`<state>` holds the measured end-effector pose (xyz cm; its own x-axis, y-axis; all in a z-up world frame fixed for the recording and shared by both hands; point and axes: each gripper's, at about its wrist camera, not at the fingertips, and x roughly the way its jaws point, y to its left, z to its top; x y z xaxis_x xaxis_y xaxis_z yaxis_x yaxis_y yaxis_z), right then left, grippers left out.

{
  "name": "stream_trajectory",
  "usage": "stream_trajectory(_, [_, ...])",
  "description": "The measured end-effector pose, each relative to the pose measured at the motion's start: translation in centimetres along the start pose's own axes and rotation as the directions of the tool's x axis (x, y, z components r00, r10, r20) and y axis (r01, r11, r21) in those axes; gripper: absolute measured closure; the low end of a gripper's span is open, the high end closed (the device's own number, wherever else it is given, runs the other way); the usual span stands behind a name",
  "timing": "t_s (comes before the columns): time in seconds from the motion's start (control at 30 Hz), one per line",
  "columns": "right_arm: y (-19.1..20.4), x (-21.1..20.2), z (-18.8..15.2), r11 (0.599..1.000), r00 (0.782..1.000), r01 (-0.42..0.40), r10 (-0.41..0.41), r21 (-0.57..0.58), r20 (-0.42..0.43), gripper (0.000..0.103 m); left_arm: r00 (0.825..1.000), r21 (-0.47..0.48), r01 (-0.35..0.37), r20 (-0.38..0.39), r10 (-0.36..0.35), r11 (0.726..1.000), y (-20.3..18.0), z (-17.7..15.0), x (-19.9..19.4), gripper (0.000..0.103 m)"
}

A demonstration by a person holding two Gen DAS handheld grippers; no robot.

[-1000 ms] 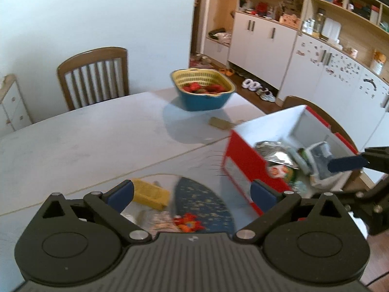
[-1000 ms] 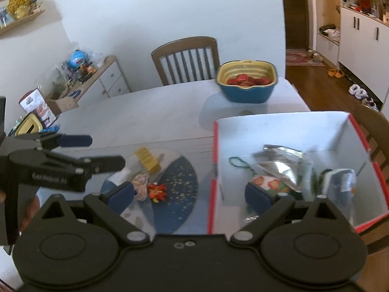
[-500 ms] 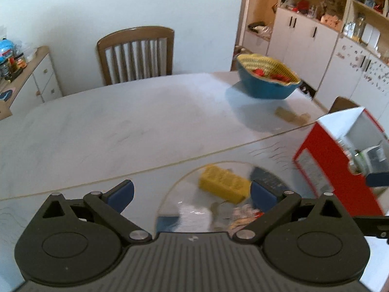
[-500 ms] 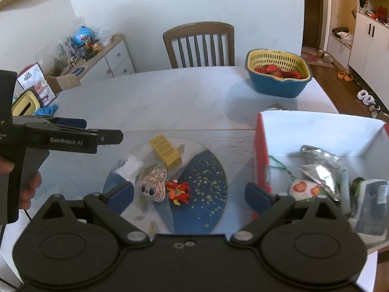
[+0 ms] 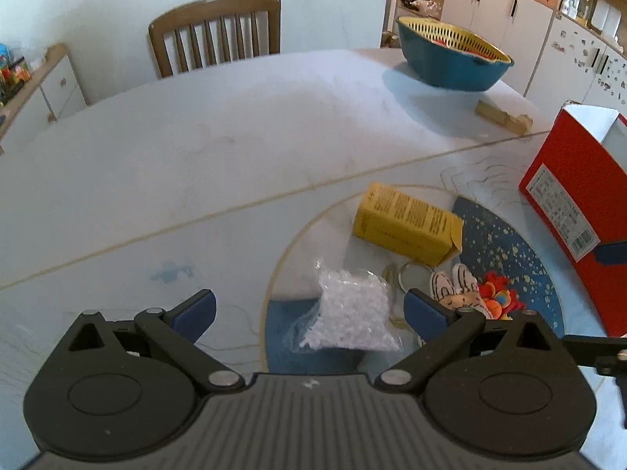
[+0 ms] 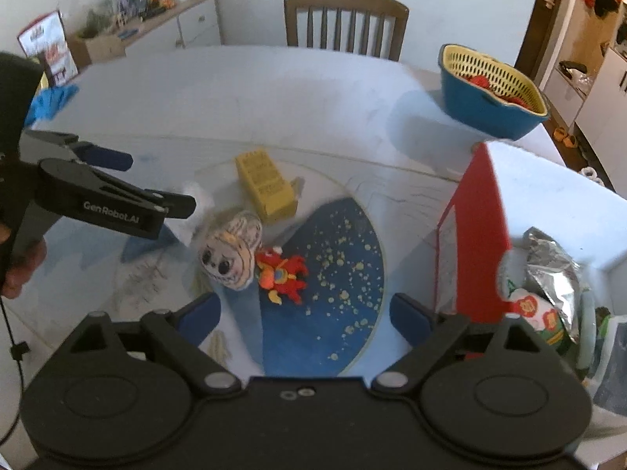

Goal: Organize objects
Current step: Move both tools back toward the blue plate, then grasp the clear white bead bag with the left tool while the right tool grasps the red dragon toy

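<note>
The white table (image 5: 235, 149) fills most of both views, with a round blue-and-white mat (image 6: 345, 266) at lower centre. The red box (image 6: 476, 243) with a white inside stands at the right edge; a white printed label on its side is too small to read. A blue bowl with a yellow strainer insert (image 6: 490, 90) sits upper right. On the mat lie a yellow carton (image 5: 407, 223) with unreadable fine print, a clear bag of white bits (image 5: 352, 313), a plush face toy (image 6: 231, 254) and a red figure (image 6: 282, 274) touching it. The left gripper (image 5: 309, 309), marked "GenRobot.AI" in the right wrist view, has jaws spread wide around the bag, pads apart from it. The right gripper (image 6: 303, 313) is closing, still wide, with nothing pinched.
</note>
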<state>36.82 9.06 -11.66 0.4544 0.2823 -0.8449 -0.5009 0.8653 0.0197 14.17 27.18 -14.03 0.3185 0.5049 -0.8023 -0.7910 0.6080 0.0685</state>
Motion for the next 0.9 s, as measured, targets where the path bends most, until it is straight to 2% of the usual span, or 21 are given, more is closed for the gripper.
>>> stream_trajectory(0.17, [0.2,2.1,-0.2,1.0,0.999,0.013,-0.014,-0.019,-0.037,0.02,1.0,0.031,0.009,-0.007,-0.008,0.999,-0.6,-0.2,0.8,0.0])
stream_trajectory(0.37, [0.2,4.1,-0.1,0.998,0.998,0.025,-0.028,-0.06,-0.051,0.028,0.999,0.012,0.02,-0.026,-0.02,1.0,-0.3,-0.3,2.1,0.0])
stream_trajectory(0.67, [0.5,5.6,0.7,0.996,0.999,-0.012,0.009,-0.085,-0.041,0.035,1.0,0.045,0.016,-0.003,-0.016,0.999,-0.6,-0.6,2.6,0.001])
stream_trajectory(0.8, [0.8,6.0,1.3,0.993,0.999,-0.047,0.044,-0.105,-0.027,0.048,1.0,0.049,0.007,0.013,-0.007,0.999,-0.5,-0.7,2.6,0.002])
stream_trajectory(0.9, [1.0,6.0,1.4,0.992,0.998,-0.062,0.061,-0.11,-0.012,0.057,1.0,0.06,0.007,0.029,-0.009,0.998,-0.6,-0.9,2.4,0.009])
